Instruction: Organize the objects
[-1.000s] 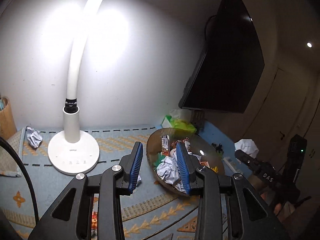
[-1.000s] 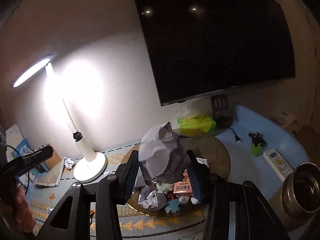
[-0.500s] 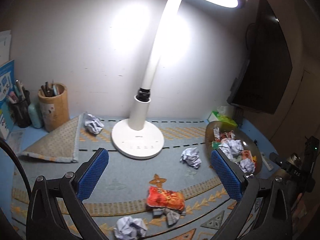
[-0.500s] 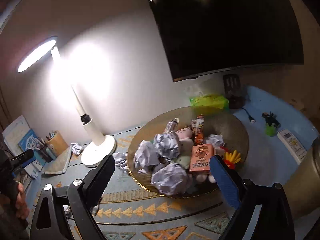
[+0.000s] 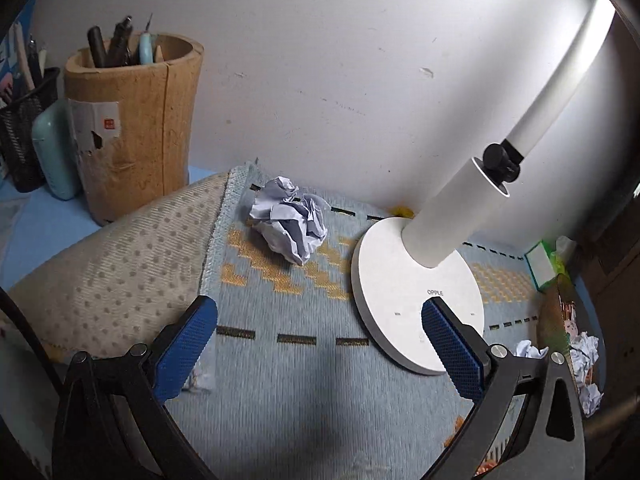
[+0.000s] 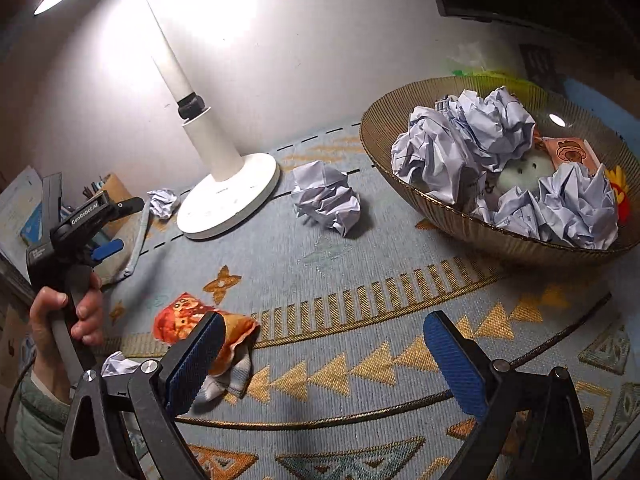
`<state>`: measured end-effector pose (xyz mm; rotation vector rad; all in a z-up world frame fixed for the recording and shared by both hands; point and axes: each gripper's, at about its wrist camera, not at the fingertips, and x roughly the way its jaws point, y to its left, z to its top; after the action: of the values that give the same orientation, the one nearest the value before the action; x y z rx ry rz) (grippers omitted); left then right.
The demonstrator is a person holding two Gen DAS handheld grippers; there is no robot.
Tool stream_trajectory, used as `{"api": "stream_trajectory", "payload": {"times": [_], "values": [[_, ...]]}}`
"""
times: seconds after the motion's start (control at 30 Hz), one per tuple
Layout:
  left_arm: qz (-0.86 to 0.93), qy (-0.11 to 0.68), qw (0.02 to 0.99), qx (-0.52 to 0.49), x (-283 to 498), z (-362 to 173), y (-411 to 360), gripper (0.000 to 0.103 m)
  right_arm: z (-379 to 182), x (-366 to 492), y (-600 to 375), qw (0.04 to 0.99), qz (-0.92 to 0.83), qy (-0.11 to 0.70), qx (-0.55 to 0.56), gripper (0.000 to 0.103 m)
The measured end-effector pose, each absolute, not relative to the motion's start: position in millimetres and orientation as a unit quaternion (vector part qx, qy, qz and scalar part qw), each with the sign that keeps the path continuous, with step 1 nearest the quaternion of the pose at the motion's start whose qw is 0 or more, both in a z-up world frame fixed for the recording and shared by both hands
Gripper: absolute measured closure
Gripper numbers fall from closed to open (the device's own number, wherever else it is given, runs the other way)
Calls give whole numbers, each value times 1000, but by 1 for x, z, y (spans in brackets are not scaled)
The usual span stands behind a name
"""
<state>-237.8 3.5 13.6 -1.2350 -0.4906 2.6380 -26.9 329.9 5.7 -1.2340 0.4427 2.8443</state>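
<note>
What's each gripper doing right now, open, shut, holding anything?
Left gripper: open, jaws just widened, nothing between them.
Right gripper: open, jaws just widened, empty.

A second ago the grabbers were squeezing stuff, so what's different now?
The right gripper dropped its crumpled white paper ball into the brown ribbed bowl. Both grippers' fingers have just been opening, nothing between them. The left gripper swung toward the paper ball beside the lamp. The white desk lamp stayed put.
</note>
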Motion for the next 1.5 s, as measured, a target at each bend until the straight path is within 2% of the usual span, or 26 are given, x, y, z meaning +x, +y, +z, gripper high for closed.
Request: {"api": "stream_trajectory", "payload": {"times": [0.27,0.43,0.47,0.5,0.53,0.7,0.73,0.77,0.83,1.0,1.17,1.3,1.43,1.5], "values": [[892,-146,65,-422,-294,-3,12,2,-14,-87,329,40,887,130,-441,3],[900,-98,40,-424,-297,-3,22,19,-21,-119,314,84,882,109,-450,3],[902,-96,41,-419,-296,-2,23,28,-22,-124,313,95,881,107,-451,3],[902,-96,47,-418,-295,-2,23,46,-22,-130,313,99,880,112,-451,3],[904,-95,49,-415,-295,-2,24,52,-21,-136,312,105,881,114,-448,4],[908,-116,74,-396,-284,4,20,54,-21,-160,309,108,885,126,-435,7],[911,-112,76,-390,-281,6,21,54,-20,-163,308,106,888,126,-430,18],[914,-109,81,-383,-277,8,22,54,-20,-165,308,104,890,122,-426,26],[919,-103,85,-370,-268,12,23,54,-19,-164,307,99,895,106,-422,50],[928,-113,71,-348,-249,21,20,54,-13,-151,319,27,906,161,-390,53],[936,-105,73,-328,-207,48,27,54,-3,-137,314,-24,914,156,-374,53],[941,-41,104,-320,-151,84,46,54,12,-98,319,-46,914,160,-370,53],[932,36,180,-313,-105,114,72,54,16,-38,318,-97,890,195,-401,52],[927,50,214,-303,-85,127,92,54,23,-11,327,-103,890,204,-394,52]]}}
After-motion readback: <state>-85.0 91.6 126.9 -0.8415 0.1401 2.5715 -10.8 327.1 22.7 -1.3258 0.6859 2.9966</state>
